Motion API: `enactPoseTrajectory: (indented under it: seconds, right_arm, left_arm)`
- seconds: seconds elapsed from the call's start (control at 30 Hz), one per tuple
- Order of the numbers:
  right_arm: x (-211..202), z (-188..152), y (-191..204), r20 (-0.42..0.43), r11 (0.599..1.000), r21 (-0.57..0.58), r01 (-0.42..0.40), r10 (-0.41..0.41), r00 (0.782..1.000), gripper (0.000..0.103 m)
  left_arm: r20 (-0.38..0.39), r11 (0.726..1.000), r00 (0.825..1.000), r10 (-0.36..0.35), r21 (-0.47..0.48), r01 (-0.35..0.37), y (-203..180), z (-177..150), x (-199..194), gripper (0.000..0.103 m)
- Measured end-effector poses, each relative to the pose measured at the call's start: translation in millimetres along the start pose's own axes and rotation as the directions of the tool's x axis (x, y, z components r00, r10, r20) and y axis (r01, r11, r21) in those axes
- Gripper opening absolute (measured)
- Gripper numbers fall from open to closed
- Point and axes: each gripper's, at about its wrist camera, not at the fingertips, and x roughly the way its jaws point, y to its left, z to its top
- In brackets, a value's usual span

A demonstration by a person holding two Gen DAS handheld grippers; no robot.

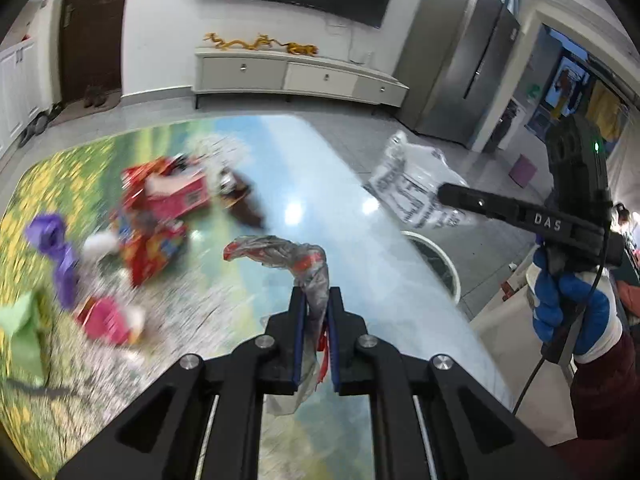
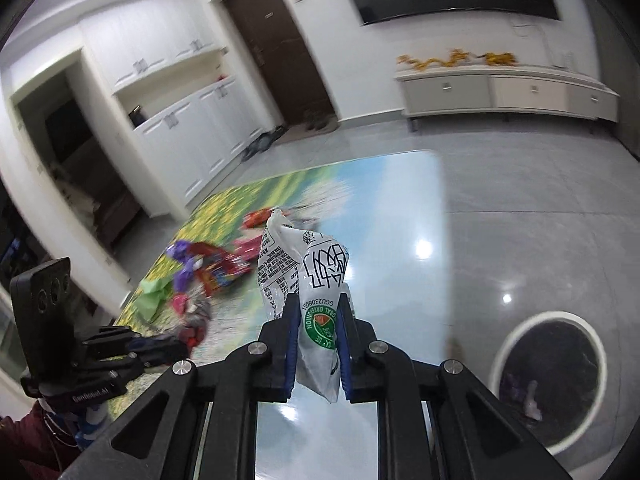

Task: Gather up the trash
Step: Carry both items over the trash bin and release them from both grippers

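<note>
Both your grippers are clamped on trash, the left gripper (image 1: 317, 312) pinching a crumpled clear wrapper (image 1: 310, 276) and the right gripper (image 2: 319, 316) a white printed bag (image 2: 316, 280), each lifted clear of the table (image 2: 400, 208), probably for carrying to the round bin (image 2: 548, 384) on the floor.

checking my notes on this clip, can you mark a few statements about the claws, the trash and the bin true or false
1. The left claw is shut on a crumpled clear plastic wrapper with red print. True.
2. The right claw is empty. False: it grips a white printed plastic bag with a green round logo.
3. The round white-rimmed bin stands on the table. False: it stands on the grey floor beside the table.
4. Red and purple wrappers lie on the scenic-print tabletop. True.
</note>
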Motion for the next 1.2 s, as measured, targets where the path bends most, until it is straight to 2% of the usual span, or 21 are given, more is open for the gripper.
enactPoseTrajectory:
  seconds: [0.13,0.23,0.4,0.53,0.77,1.0,1.13,1.2]
  right_arm:
    - [-29.4,-7.7,-45.7,0.036,0.993,0.075,0.092,-0.095,0.995,0.016]
    - [-46.5,-15.5,-83.7,0.041,0.974,0.134,0.184,-0.191,0.981,0.016]
    - [-59.6,-31.5,-146.1,0.007,0.923,0.228,0.309,-0.319,0.948,0.016]
    - [-53.4,-42.2,-186.1,-0.043,0.887,0.273,0.373,-0.376,0.926,0.016]
    - [-26.6,-63.5,-234.9,-0.137,0.847,0.307,0.434,-0.411,0.901,0.016]
    - [1.6,-79.3,-269.1,-0.209,0.822,0.338,0.459,-0.410,0.888,0.020]
    - [0.9,-89.0,-273.0,-0.226,0.805,0.341,0.485,-0.431,0.874,0.039]
    - [0.5,-90.3,-273.5,-0.230,0.801,0.342,0.492,-0.436,0.870,0.043]
  left_arm:
    - [-0.021,0.997,0.999,-0.047,0.056,0.048,-34.6,21.6,20.7,0.010]
    - [-0.051,0.990,0.996,-0.079,0.111,0.084,-69.7,42.1,46.3,0.010]
    - [-0.128,0.978,0.984,-0.124,0.151,0.142,-120.6,67.9,96.7,0.010]
    - [-0.196,0.971,0.970,-0.142,0.160,0.175,-151.9,81.9,141.7,0.010]
    - [-0.294,0.968,0.941,-0.165,0.136,0.212,-189.3,96.8,215.1,0.011]
    - [-0.373,0.965,0.902,-0.218,0.055,0.256,-199.0,102.0,269.9,0.012]
    - [-0.390,0.965,0.891,-0.234,0.020,0.262,-194.3,101.2,283.6,0.015]
    - [-0.392,0.967,0.891,-0.230,0.014,0.256,-193.8,100.7,286.9,0.025]
